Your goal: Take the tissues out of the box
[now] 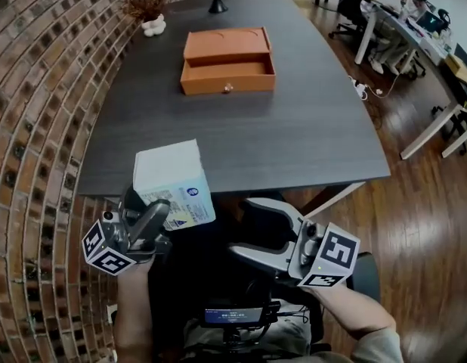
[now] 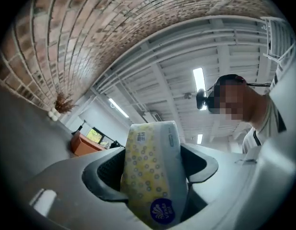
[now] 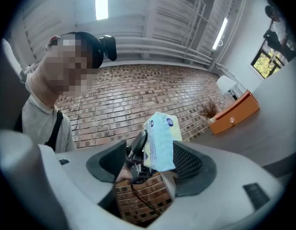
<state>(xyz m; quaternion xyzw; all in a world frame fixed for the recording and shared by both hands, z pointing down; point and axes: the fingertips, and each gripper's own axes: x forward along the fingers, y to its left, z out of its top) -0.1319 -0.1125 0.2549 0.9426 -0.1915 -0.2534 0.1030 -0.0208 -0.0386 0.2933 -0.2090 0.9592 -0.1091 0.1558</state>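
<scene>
My left gripper [image 1: 159, 212] is shut on a pack of tissues [image 1: 173, 178], white on top with blue and yellow print, held up off the near left corner of the dark table [image 1: 294, 127]. In the left gripper view the yellow dotted pack [image 2: 150, 166] fills the gap between the jaws. An orange box [image 1: 227, 60] stands on the far middle of the table, its drawer pulled out and its inside bare. My right gripper [image 1: 258, 233] is open and empty, low in front of the person's body. It faces the pack [image 3: 161, 137] from some way off.
A curved brick wall [image 1: 37, 127] runs along the left. A dried plant in a white pot [image 1: 149, 12] and a black stand [image 1: 216, 4] sit at the table's far end. White desks with seated people [image 1: 400, 13] stand at the upper right on a wooden floor [image 1: 422, 203].
</scene>
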